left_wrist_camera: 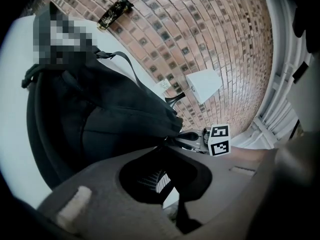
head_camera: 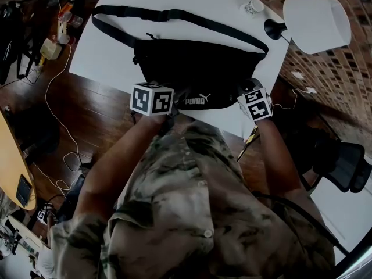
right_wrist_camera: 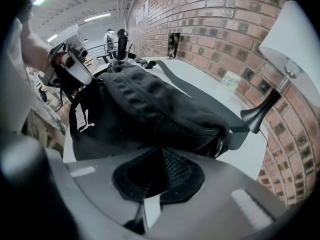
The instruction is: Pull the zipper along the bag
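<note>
On white table by brick wall: left tool, right tool pinch bag.

1. Table: white top, near edge toward the person.
2. Bag: black, lying at the near edge; its strap loops out across the tabletop behind it.
3. Lamp: white shade, black base at the right corner.
4. Cup: small, pale, near the lamp base.

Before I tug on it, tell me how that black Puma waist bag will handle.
The waist bag is probably floppy: its fabric sags and creases, so it would likely bunch unless held. Its strap lies loose in a loop and may trail. On the smooth white table it could slide.
</note>
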